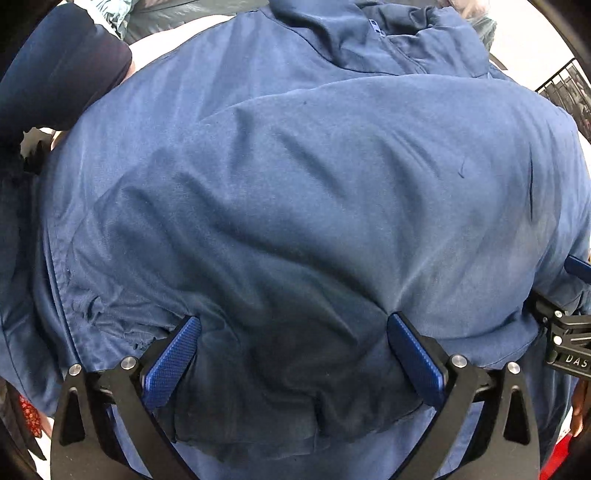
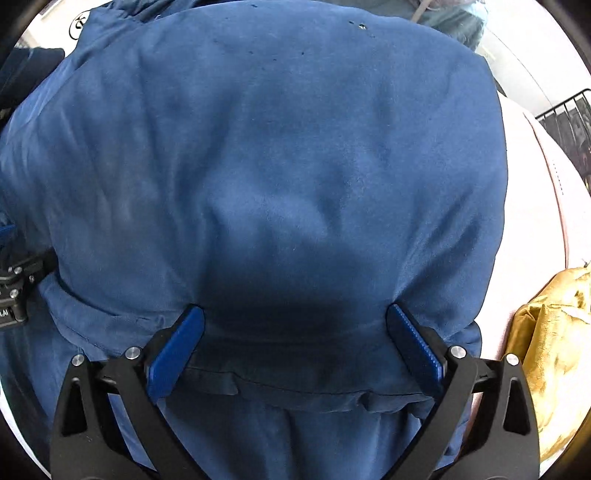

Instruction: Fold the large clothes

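A large blue garment [image 1: 295,184] fills the left wrist view, lying spread and partly folded on a white surface, with its collar and zip at the top. It also fills the right wrist view [image 2: 288,155]. My left gripper [image 1: 293,325] is open, its blue pads pressed down onto a folded edge of the cloth. My right gripper [image 2: 295,314] is open in the same way, its pads spread wide over a folded hem. Neither pinches the fabric. The right gripper's body shows at the right edge of the left wrist view [image 1: 569,332].
A dark navy garment [image 1: 55,66] lies at the upper left. A yellow satin cloth [image 2: 554,350] lies at the right on the white surface [image 2: 535,206]. A black wire rack [image 2: 569,122] stands at the far right. Pale teal fabric [image 2: 458,22] lies at the back.
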{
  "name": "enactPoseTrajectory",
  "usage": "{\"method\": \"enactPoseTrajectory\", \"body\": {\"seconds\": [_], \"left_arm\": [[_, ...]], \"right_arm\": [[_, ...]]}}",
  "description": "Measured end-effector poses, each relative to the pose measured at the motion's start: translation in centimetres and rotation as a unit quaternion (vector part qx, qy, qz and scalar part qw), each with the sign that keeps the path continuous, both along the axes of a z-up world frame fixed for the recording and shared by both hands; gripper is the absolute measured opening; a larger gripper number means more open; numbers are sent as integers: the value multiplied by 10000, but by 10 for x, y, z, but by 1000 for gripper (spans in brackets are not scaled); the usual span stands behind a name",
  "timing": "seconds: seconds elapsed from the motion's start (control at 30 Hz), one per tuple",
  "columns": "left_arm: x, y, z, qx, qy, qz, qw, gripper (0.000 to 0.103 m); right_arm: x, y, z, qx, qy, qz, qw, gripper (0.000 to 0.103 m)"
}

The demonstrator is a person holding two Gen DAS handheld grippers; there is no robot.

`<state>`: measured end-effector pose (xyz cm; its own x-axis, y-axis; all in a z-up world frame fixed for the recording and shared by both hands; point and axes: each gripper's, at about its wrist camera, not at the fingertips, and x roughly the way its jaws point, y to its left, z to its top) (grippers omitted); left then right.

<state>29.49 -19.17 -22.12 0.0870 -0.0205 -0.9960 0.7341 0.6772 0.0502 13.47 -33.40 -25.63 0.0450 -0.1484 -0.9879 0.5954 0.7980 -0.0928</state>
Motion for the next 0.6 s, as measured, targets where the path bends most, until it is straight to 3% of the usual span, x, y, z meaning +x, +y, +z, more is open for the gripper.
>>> {"method": "enactPoseTrajectory", "body": {"seconds": [0.2, 0.33, 0.47, 0.6], "left_arm": [[-1, 7, 4, -75, -69, -41, 9999, 99], [-28, 27, 30, -70, -235, -173, 9996, 98], [-46, 44, 62, -250, -712, -273, 9968, 97], [-59, 80, 94, -592, -918, 15, 9940, 97]], "right_arm": [[-8, -2, 2, -40, -101, 28, 9999, 98], [3, -1, 16, 6, 75, -118, 9999, 98], [-14, 18, 44, 120, -400, -245, 9988, 98], [-33, 46, 59, 383, -635, -160, 9971, 98]]}}
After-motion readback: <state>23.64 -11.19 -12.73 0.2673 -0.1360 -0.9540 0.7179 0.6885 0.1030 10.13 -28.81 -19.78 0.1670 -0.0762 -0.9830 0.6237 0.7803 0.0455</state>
